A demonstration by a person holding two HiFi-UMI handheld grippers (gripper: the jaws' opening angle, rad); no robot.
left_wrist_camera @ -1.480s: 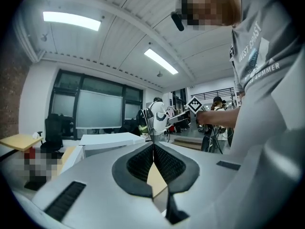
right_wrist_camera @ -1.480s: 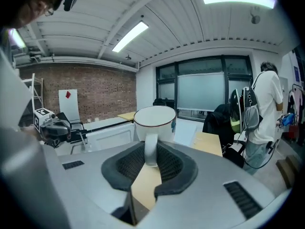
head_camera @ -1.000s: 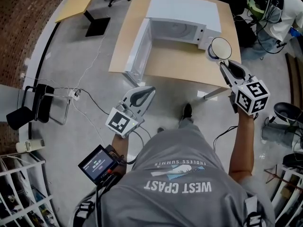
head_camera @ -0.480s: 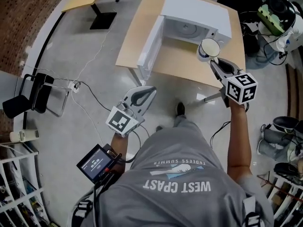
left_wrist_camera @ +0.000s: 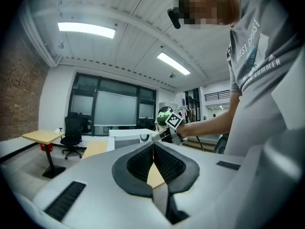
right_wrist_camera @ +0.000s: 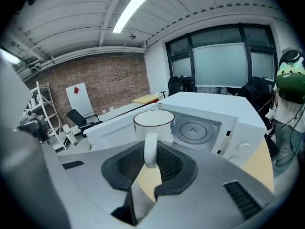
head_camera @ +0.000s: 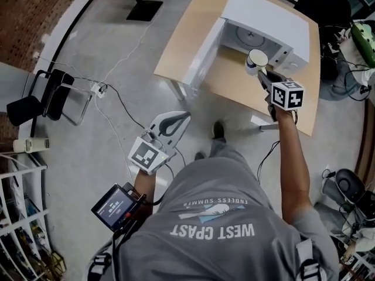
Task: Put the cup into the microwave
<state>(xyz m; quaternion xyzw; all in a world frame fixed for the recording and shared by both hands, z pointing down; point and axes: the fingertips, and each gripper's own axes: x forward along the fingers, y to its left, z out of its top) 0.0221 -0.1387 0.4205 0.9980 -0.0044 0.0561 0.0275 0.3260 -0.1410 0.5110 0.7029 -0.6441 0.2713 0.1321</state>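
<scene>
**Office room, wooden table: cup held at the open microwave**

A room with a smooth grey floor (head_camera: 105, 116), a red brick wall (right_wrist_camera: 109, 80) and tall dark windows held a pale wooden table (head_camera: 187, 40). On the table stood a boxy white microwave (head_camera: 275, 22). Its door (head_camera: 202, 54) was swung wide, showing a white cavity with a round, ridged turntable (right_wrist_camera: 193, 129).

The right gripper (head_camera: 262, 75), a grey plastic shell with black ribbed pads, was clamped on the looped handle of the cup (head_camera: 256, 60). The cup was a white, glossy cylinder with a thin dark line round its rim. It was upright, mouth up, and looked empty. It sat just in front of the cavity opening, above the table and not yet inside.

The left gripper (left_wrist_camera: 153, 149) hung low beside the person, well apart from the table. Its pads were pressed together with nothing between them.

Judging from this, the door was already open and the cup was lifted and brought close. Left to do: pass the cup through the opening, set it on the turntable and let go of the handle.
</scene>
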